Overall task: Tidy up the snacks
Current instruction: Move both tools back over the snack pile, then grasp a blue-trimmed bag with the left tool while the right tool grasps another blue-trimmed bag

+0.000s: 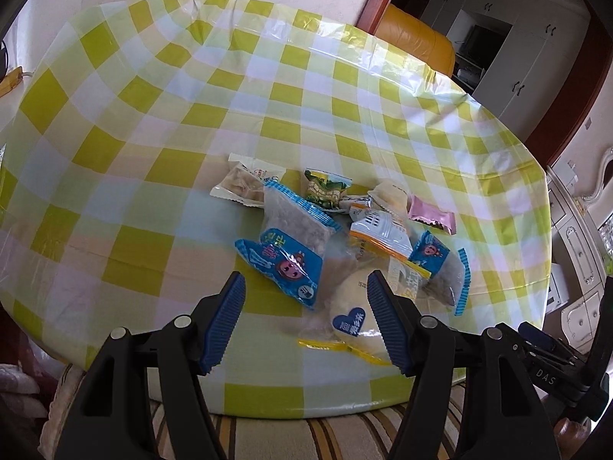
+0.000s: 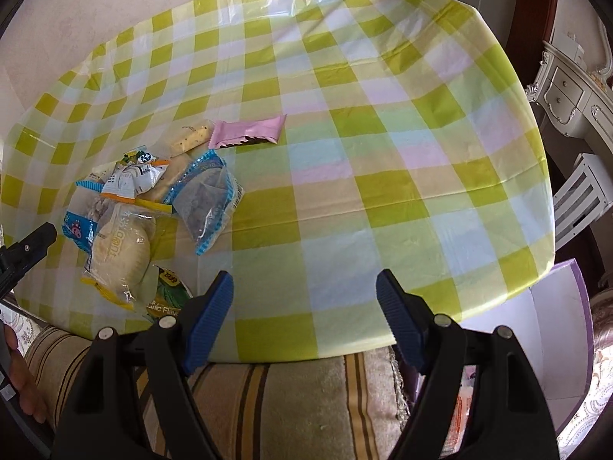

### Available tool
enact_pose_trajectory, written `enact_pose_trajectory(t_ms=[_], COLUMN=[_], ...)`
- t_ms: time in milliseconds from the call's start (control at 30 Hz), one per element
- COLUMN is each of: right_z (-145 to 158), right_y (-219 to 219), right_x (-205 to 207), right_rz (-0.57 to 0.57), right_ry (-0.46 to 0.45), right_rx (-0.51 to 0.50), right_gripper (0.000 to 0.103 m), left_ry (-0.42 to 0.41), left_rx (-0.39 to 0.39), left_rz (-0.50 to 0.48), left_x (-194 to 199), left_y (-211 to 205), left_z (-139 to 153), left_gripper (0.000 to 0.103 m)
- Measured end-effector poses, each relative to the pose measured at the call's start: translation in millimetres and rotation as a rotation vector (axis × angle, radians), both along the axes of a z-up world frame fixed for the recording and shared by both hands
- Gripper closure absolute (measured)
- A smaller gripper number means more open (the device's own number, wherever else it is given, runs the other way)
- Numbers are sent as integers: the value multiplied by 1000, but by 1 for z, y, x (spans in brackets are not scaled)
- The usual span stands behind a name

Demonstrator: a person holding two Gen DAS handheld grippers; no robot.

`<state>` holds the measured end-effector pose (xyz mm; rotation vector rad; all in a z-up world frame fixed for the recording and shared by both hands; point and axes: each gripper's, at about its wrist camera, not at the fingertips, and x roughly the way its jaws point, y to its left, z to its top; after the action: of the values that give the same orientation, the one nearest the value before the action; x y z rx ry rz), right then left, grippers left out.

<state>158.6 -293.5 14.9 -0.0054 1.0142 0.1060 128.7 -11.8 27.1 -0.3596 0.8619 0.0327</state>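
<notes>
A pile of snack packets lies on the green-checked table [image 1: 153, 88]. It holds a blue-edged packet [image 1: 285, 247], a pale bun in clear wrap [image 1: 350, 306], an orange-and-white packet [image 1: 377, 235], a green packet [image 1: 325, 189], a pink packet [image 1: 433, 218] and a white packet [image 1: 247, 184]. My left gripper [image 1: 306, 320] is open just above the bun, empty. My right gripper [image 2: 304, 316] is open and empty over the table's near edge, right of the pile. In the right wrist view the bun [image 2: 122, 253], the pink packet [image 2: 249, 132] and another blue-edged packet [image 2: 207, 199] show.
A purple-rimmed white box [image 2: 551, 341] stands off the table's right edge. A striped cushion [image 2: 291, 402] lies below the near edge. An orange chair [image 1: 417, 44] is behind the table. White cabinets [image 2: 567, 92] stand at the right.
</notes>
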Motion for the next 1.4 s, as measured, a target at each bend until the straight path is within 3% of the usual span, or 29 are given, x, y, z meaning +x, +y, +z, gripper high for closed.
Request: enact_pose_trajectory(t_ms=[400,467,733,1267,1333,1400], right_z=[-8,-12,-25,-41,-41,-41], right_y=[50,57,74,80,80,80], right_x=[35,38,59,85,85,85], right_rz=[157,186,232,225,232,233], right_ry=[-13,-5,18,65,63,59], right_rx=[-109,-125,-160,-80,-69,-60], right_gripper=[25,24,24,24,27,43], left_ry=[119,127,106,61,58,55], left_rx=[29,23,7,-57,-60,-62], left_rz=[-24,-37,-63,-42,-38,-35], left_x=[48,53,58,53,52,51], left_y=[13,12,9,17,18,18], left_z=[-30,-34,-38,-39,-39,-39], left_gripper=[40,44,52,60,61,61])
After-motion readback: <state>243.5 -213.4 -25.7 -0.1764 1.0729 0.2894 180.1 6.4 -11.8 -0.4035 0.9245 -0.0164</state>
